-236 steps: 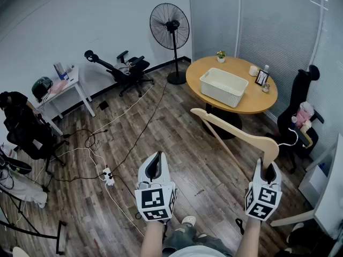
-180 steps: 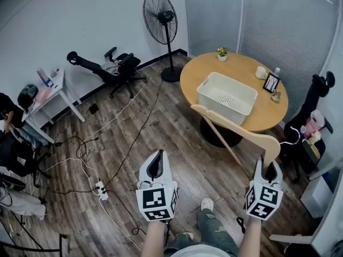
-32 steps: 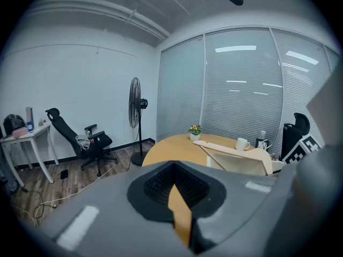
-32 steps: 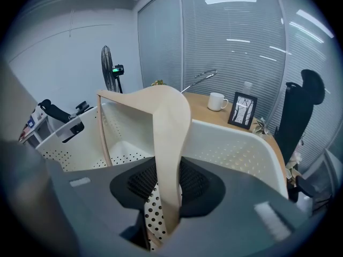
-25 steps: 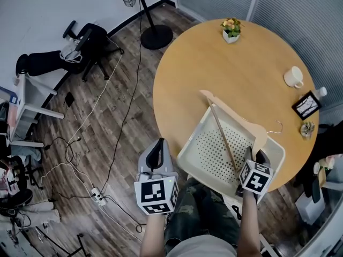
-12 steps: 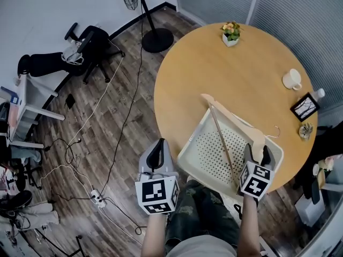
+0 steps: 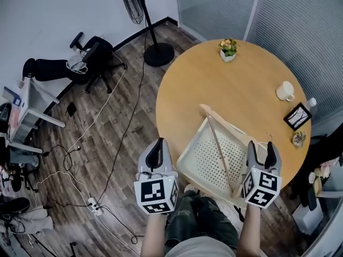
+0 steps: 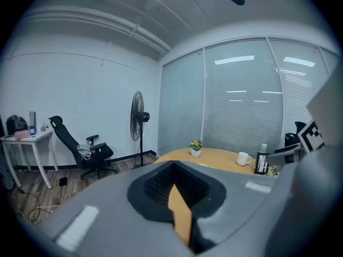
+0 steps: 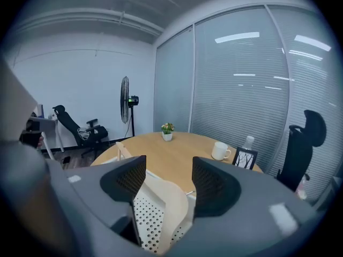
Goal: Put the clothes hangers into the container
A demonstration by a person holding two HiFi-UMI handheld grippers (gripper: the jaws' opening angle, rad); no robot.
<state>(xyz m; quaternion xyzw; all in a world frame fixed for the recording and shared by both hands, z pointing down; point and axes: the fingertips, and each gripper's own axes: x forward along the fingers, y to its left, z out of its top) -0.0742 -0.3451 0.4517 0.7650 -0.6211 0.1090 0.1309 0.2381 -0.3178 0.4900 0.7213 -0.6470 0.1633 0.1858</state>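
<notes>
hanger [image 7: 231, 126] in the container [image 7: 187, 157] looks stiff, light; grip its neck. right gripper [image 7: 261, 150] fingers just spread, empty; left gripper [image 7: 155, 149] fingers pressed together.

A pale wooden hanger [image 7: 219, 150] lies tilted inside the white perforated container [image 7: 187, 150], with one end poking over the far rim.

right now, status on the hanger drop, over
Left gripper shut, empty. Right gripper just opened, jaws empty, above the hanger. Hanger lies in the white basket, one tip over its far rim. Nothing in the way.
</notes>
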